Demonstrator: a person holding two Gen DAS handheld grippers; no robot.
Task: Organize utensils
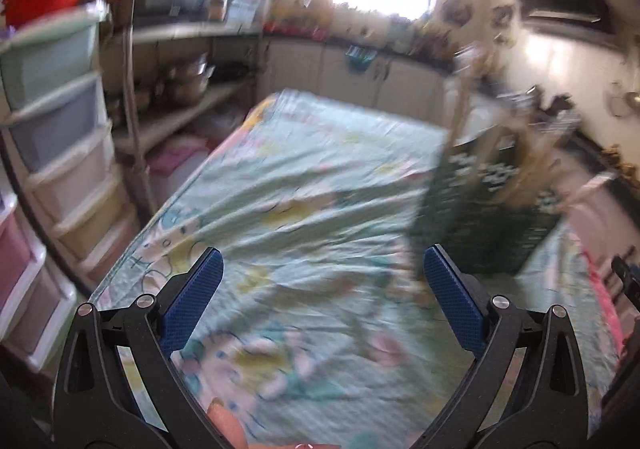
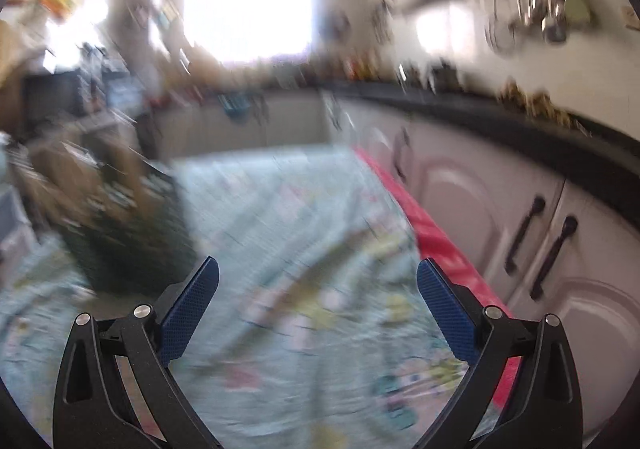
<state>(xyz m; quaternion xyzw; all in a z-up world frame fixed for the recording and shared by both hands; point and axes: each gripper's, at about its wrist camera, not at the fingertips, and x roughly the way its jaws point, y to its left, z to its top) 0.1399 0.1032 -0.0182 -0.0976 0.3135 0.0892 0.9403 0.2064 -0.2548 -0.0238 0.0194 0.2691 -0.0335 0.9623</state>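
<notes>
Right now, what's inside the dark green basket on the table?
The dark green basket holds several upright wooden-looking handles, blurred by motion. Their lower ends and anything else inside are hidden by the basket wall. Both the left gripper and right gripper are open and empty.

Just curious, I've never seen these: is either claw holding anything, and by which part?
Nothing is held. The left claw and right claw are both open and empty.

A dark green slotted basket (image 1: 480,217) stands upright on the table's pale floral cloth (image 1: 304,185), with several blurred wooden utensil handles (image 1: 532,169) leaning out of its top at tilted angles.
</notes>
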